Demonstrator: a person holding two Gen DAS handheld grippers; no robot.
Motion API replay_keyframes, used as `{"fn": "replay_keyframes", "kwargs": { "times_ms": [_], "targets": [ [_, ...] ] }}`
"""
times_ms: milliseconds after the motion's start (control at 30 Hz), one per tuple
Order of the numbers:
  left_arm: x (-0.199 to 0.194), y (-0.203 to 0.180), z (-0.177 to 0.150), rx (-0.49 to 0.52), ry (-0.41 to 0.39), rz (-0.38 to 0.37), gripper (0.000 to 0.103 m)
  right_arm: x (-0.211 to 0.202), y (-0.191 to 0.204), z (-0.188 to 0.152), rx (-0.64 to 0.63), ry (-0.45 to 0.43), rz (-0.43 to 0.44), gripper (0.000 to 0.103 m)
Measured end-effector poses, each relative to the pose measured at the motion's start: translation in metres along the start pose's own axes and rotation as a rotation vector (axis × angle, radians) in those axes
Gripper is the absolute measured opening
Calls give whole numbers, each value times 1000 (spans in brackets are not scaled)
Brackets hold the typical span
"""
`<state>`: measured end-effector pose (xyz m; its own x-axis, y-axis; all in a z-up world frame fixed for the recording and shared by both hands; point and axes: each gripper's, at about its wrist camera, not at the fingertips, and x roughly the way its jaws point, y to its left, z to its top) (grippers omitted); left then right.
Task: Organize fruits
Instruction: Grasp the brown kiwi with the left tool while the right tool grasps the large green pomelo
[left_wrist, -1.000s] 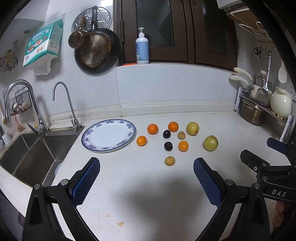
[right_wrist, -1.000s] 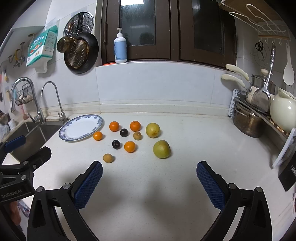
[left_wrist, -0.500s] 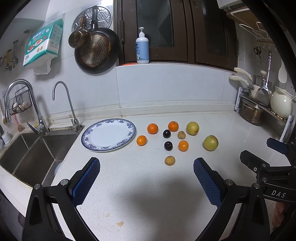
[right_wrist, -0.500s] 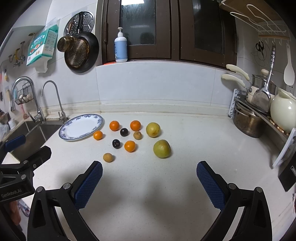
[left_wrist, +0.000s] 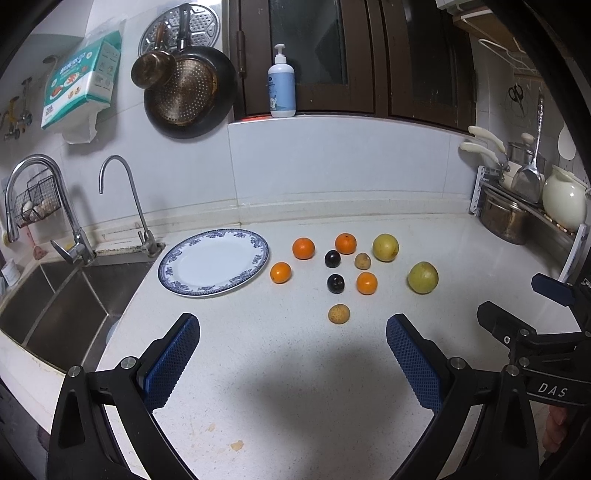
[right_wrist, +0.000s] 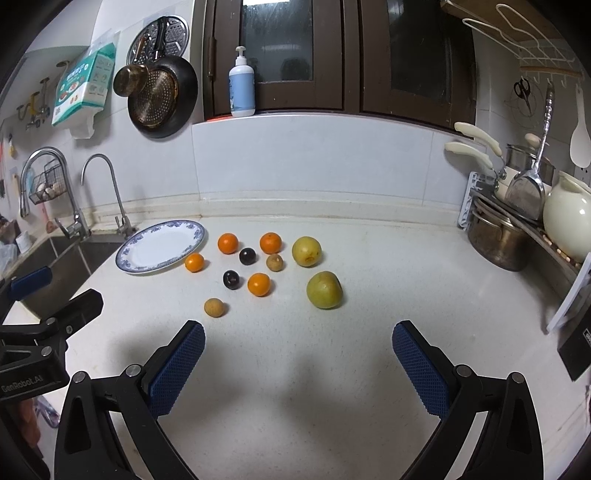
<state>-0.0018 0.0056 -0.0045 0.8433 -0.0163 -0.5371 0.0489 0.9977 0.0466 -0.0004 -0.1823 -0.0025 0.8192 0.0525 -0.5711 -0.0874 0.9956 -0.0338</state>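
Item: ten loose fruits on the counter, just right of the plate (bare, presumably their destination). Left gripper and right gripper: jaws spread wide, holding nothing, poised short of the fruits for a first pick.

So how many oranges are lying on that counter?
4, none hidden. One sits nearest the plate at, two form the back row at and, and one lies nearer the camera at.
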Motion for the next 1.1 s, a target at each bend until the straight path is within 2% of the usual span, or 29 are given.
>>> {"fn": "replay_keyframes", "kwargs": {
  "times_ms": [233, 567, 1100],
  "targets": [
    [20, -6, 6, 0, 19, -9, 102, 17, -6, 6, -12, 11, -18, 102],
    [64, -23, 9, -10, 90, -22, 87, 61, -17, 16, -10, 64, 10, 102],
    [150, -45, 0, -39, 254, -44, 63, 145, -41, 12, 17, 176, 48, 83]
  ]
}}
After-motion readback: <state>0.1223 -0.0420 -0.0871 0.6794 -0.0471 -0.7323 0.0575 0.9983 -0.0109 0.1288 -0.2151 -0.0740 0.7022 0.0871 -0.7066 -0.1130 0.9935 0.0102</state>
